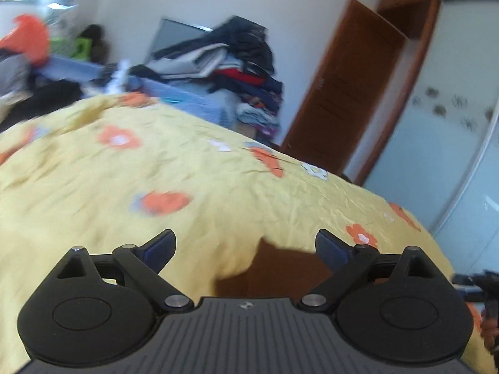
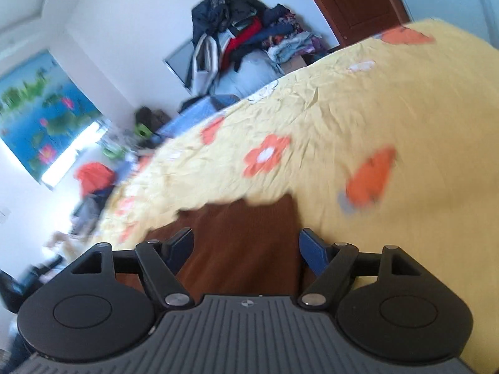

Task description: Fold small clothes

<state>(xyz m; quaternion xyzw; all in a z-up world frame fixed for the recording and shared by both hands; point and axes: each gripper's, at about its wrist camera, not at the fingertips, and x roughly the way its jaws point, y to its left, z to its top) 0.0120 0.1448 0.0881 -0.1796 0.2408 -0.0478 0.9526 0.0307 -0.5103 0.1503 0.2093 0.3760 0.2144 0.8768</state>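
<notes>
A brown knitted garment point(image 2: 246, 249) lies on the yellow flowered bedspread point(image 2: 358, 118). In the right wrist view it runs under and between the fingers of my right gripper point(image 2: 246, 246), whose jaws stand apart above the cloth without pressing on it. In the left wrist view a corner of the same brown garment point(image 1: 280, 268) shows just ahead of my left gripper point(image 1: 245, 246), which is wide open with nothing between its fingers. Both views are blurred by motion.
Beyond the yellow bedspread point(image 1: 156, 171) is a tall heap of dark clothes point(image 1: 230, 62) against the wall, and a brown door point(image 1: 343, 87) to the right. An orange item point(image 1: 29, 40) and loose clothes sit far left. The other gripper's black frame point(image 1: 480, 283) pokes in at the right edge.
</notes>
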